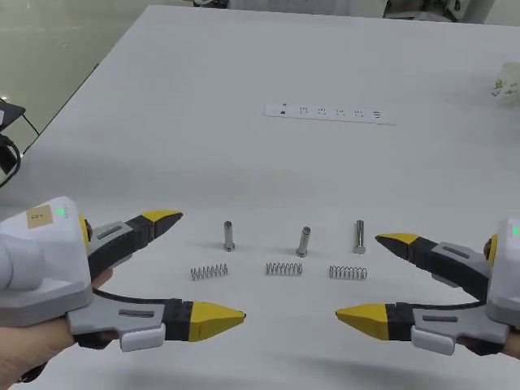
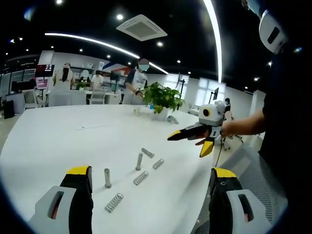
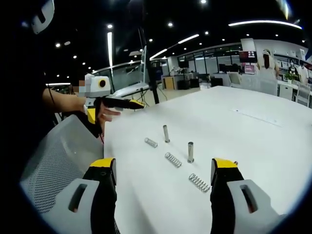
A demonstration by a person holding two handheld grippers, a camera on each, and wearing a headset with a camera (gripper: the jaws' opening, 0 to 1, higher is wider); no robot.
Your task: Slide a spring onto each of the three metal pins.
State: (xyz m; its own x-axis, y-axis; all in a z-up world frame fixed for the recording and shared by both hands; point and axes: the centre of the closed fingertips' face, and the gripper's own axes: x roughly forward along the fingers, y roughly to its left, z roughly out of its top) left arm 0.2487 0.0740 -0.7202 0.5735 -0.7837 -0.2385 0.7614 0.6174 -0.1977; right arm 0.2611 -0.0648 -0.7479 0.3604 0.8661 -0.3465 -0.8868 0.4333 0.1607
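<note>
Fingers (image 1: 154, 221) of our left gripper (image 1: 211, 264) and right gripper (image 1: 357, 276) gape apart above the white desk (image 1: 244, 73); a bright office (image 2: 97, 92) surrounds it.

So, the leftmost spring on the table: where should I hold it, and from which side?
Probably by the coils near its left end, coming down from above. The leftmost spring lies flat, its axis left to right in the head view, so jaws can close across its thin width, and the other end is left free for the upright pin behind it.
</note>
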